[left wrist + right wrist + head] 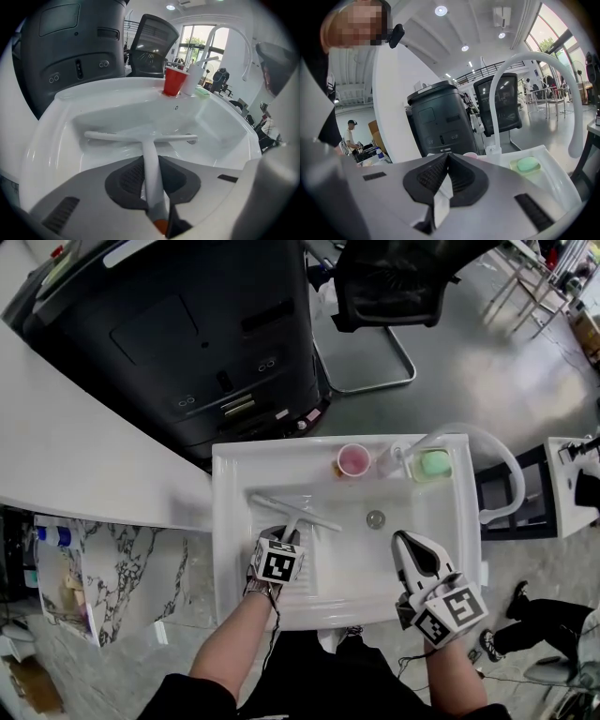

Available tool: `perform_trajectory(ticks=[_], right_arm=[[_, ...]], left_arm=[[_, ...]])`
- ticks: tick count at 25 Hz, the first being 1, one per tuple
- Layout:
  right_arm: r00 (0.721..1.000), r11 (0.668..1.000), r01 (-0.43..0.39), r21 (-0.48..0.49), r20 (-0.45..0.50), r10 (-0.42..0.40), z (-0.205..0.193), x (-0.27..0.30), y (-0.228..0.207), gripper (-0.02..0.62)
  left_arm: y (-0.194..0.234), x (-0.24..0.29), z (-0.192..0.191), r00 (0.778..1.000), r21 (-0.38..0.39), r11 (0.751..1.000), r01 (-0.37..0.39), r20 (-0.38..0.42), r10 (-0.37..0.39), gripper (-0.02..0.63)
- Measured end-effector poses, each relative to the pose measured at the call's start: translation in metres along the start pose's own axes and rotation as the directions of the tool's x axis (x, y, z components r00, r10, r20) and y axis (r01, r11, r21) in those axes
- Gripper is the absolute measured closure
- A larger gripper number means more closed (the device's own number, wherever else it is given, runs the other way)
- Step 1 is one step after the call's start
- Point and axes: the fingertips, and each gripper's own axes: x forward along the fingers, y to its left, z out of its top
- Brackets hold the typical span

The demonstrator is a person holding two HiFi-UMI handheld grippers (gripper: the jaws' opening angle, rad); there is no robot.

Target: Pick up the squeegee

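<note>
1. Inspecting the work area: a white sink [221, 521] sits below the person, with a red cup [353, 459] and a green soap bar [434, 463] on its back ledge and a curved faucet [491, 454] at the right corner.
2. Task item: the squeegee [294, 516] lies inside the basin, left of the drain [376, 518]. Its blade runs across the basin floor and its handle points back toward the person.
3. Left tool [285, 541]: it is angled steeply down over the handle. The left gripper view shows the handle [150, 161] running straight between the two dark pads, with both pads pressed against it. The tool is judged clenched on the squeegee handle.
4. Right tool [405, 540]: it is held above the right half of the basin, well apart from the squeegee. Its own view shows the tips [447, 157] together. A pale sliver behind them appears to be background seen through the gap rather than a held item, though the view is not sharp enough to be certain. It is judged closed and empty.
5. Progress: the approach and grasp look complete. The blade appears to rest on the basin floor, so the lift is not yet done.
6. Remaining: raise the squeegee clear of the sink rim while keeping the grip firm, since the slim, smooth handle could pivot between the pads.
</note>
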Motion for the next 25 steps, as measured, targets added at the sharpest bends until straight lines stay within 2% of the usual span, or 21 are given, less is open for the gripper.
perform_trajectory(ticks=[7, 13, 20, 23, 25], right_arm=[[1.000, 1.000, -0.001, -0.010, 0.020, 0.001, 0.006, -0.015, 0.002, 0.578], [0.999, 1.000, -0.020, -0.021, 0.046, 0.021, 0.012, -0.027, 0.013, 0.578], [0.993, 0.997, -0.065, -0.037, 0.100, 0.069, 0.029, -0.053, 0.025, 0.578], [0.989, 0.995, -0.089, -0.055, 0.114, 0.095, 0.034, -0.069, 0.030, 0.578], [0.985, 0.992, -0.107, -0.068, 0.125, 0.114, 0.036, -0.080, 0.033, 0.578]], left_arm=[[-0.011, -0.029, 0.019, 0.995, 0.000, 1.000, 0.006, 0.097, -0.006, 0.528], [-0.025, -0.084, 0.049, 0.971, -0.045, 0.999, 0.030, 0.238, -0.019, 0.528], [-0.046, -0.169, 0.080, 0.906, -0.064, 0.997, 0.049, 0.423, -0.017, 0.529], [-0.061, -0.208, 0.088, 0.864, -0.065, 0.996, 0.057, 0.504, -0.016, 0.529], [-0.074, -0.234, 0.092, 0.826, -0.061, 0.996, 0.066, 0.564, -0.021, 0.529]])
